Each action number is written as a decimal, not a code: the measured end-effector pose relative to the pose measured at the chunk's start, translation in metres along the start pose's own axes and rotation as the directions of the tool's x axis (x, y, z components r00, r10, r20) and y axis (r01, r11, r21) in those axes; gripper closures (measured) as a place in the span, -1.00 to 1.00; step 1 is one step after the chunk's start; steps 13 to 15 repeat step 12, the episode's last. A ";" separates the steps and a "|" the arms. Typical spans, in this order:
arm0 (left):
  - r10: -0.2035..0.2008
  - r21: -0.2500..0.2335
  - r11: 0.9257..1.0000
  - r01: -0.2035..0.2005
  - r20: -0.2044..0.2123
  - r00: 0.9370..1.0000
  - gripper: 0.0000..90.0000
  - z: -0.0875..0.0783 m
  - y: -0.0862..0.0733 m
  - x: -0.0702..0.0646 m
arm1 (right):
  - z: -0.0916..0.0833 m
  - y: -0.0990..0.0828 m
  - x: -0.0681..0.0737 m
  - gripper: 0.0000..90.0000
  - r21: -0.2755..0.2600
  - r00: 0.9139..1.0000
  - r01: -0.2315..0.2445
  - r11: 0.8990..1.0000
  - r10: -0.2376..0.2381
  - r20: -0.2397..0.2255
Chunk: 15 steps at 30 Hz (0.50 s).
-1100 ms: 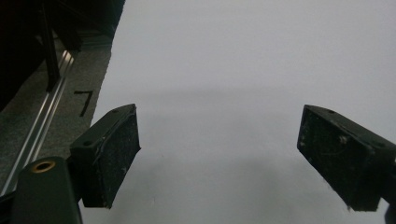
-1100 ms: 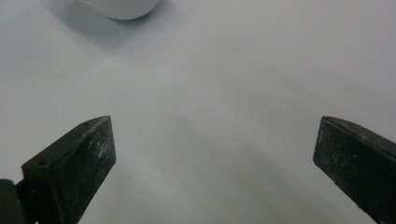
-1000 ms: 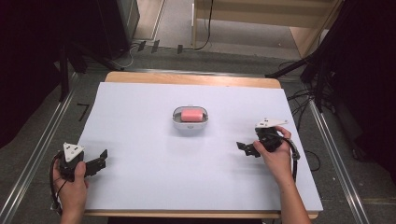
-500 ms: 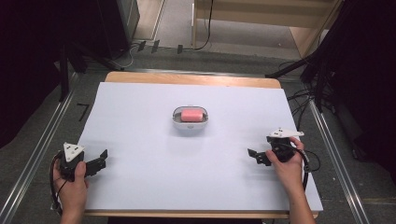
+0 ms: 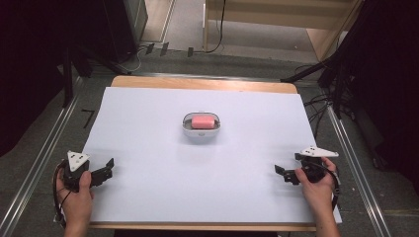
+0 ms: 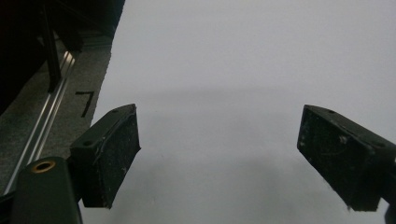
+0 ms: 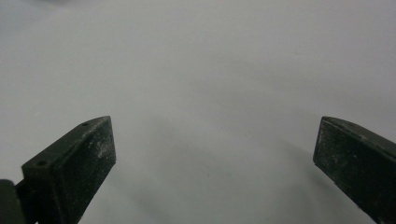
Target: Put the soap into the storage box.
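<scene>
The right gripper [image 5: 289, 174] has drawn back toward the table's [image 5: 148, 197] near right corner, jaws spread wide over matte white sheet. The left gripper [image 5: 106, 169] rests released at the near left. A pink block [image 5: 202, 121] lies in an oval white dish [image 5: 188, 129] mid-table.

A white bowl [image 5: 201, 129] holding a pink block [image 5: 203, 122] sits mid-table [image 5: 148, 113]

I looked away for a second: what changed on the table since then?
The right gripper drew back toward the person and out toward the table's right edge, jaws open and empty. The left gripper and the dish with the pink block stayed put.
</scene>
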<state>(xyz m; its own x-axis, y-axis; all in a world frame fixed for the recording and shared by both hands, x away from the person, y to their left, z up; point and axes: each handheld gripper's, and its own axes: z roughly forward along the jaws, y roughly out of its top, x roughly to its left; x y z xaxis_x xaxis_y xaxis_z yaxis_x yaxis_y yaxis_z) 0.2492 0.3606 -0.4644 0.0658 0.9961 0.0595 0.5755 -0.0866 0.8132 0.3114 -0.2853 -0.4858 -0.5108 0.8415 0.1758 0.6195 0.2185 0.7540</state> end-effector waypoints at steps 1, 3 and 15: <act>0.000 0.001 1.000 0.000 0.000 1.000 -0.69 0.000 0.000 0.000 | -0.002 -0.003 -0.001 -1.00 -0.007 1.000 -0.009 1.000 0.009 0.001; 0.002 0.002 1.000 -0.002 0.000 1.000 -0.69 0.000 0.000 0.000 | -0.006 -0.008 -0.005 -1.00 -0.012 1.000 -0.023 1.000 0.023 0.003; 0.004 0.002 1.000 -0.004 -0.004 1.000 -0.69 0.000 0.000 -0.001 | -0.028 -0.024 -0.015 -1.00 -0.046 0.998 -0.048 0.998 0.050 0.044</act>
